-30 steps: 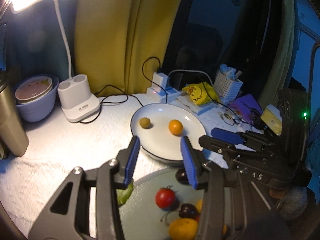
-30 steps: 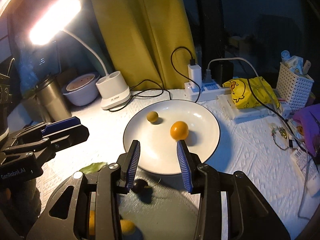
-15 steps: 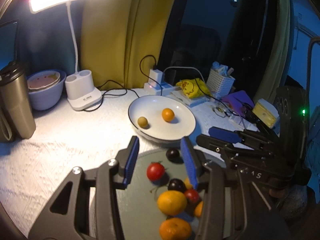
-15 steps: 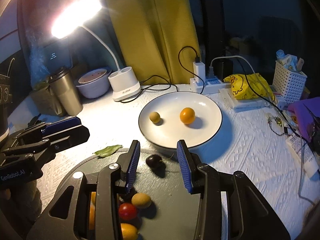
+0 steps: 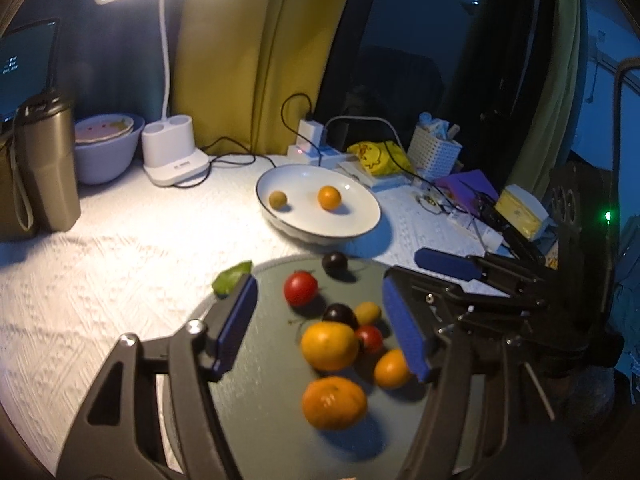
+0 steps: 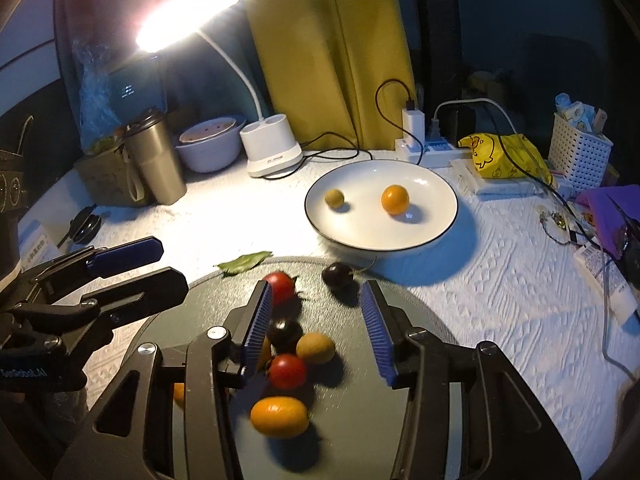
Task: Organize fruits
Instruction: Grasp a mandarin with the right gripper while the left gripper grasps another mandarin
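- The fruits still to be sorted lie bunched on a round dark mat (image 5: 256, 408) at the near edge of the table: a red tomato (image 5: 300, 288), two large tangerines (image 5: 329, 345) (image 5: 334, 402), a smaller orange fruit (image 5: 391, 368), a second small tomato (image 5: 369, 339), a yellowish fruit (image 5: 367, 312) and a dark plum-like fruit (image 5: 339, 314). One more dark fruit (image 5: 335, 264) sits alone at the mat's far edge, nearest the plate.
- The white plate (image 6: 436, 184) stands just beyond the mat toward the table's middle and already holds an orange citrus (image 6: 395, 199) and a small olive-yellow fruit (image 6: 334, 198), well apart from each other. It reads as the destination, with most of the work left.
- The left gripper (image 5: 320, 320) hovers over the pile, its jaws opening and nothing pressed between the blue pads; the large tomato and the cluster lie framed between them, likely because it is lining up on a pick.
- The right gripper (image 6: 316, 320) hangs beside it over the same mat, its jaws also opening and empty; a dark fruit and a small tomato show in the gap below.
- Both point steeply down at the mat, which suits a grasp from above on round, rolling fruit.
- A green leaf (image 6: 245, 262) lies at the mat's far left edge.
- A lit desk lamp (image 6: 272, 152) at the table's back edge throws the light across the plate.
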### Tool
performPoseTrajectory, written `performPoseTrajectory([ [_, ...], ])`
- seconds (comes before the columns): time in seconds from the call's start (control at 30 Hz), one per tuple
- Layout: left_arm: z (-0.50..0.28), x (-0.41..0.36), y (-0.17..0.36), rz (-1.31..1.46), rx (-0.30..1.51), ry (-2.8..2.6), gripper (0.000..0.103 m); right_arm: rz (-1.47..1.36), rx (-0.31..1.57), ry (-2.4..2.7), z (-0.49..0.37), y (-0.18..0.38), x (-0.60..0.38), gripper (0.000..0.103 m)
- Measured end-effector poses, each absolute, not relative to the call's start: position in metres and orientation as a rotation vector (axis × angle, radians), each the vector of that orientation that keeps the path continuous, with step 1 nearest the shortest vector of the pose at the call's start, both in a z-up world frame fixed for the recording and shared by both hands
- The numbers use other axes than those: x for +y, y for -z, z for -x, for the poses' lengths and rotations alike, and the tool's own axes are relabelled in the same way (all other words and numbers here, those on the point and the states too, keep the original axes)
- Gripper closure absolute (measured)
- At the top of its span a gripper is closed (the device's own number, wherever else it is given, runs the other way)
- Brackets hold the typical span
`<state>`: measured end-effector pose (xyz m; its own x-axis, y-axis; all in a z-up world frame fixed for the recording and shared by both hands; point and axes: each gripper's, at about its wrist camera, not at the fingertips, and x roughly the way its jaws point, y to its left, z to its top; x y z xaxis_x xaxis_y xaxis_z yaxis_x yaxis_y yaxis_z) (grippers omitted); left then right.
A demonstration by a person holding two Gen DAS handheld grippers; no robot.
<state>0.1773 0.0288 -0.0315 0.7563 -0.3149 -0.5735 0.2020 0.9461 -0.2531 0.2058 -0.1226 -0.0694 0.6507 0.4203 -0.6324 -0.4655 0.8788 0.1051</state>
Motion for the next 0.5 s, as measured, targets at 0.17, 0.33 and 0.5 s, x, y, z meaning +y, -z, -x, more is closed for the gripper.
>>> performPoseTrajectory([
  [0.17,-0.167,0.025,0.042,0.183,0.683,0.283,0.036,0.069,0.723,-0.505,-0.195,0.079,-0.124,0.054],
  [0.33,-0.158,0.024,0.054,0.192,0.709,0.284,0.036,0.064,0.749,-0.507,-0.185,0.09,-0.127,0.054],
  [0.5,-0.15,0.022,0.067,0.203,0.735,0.284,0.036,0.058,0.774,-0.514,-0.175,0.101,-0.128,0.054],
])
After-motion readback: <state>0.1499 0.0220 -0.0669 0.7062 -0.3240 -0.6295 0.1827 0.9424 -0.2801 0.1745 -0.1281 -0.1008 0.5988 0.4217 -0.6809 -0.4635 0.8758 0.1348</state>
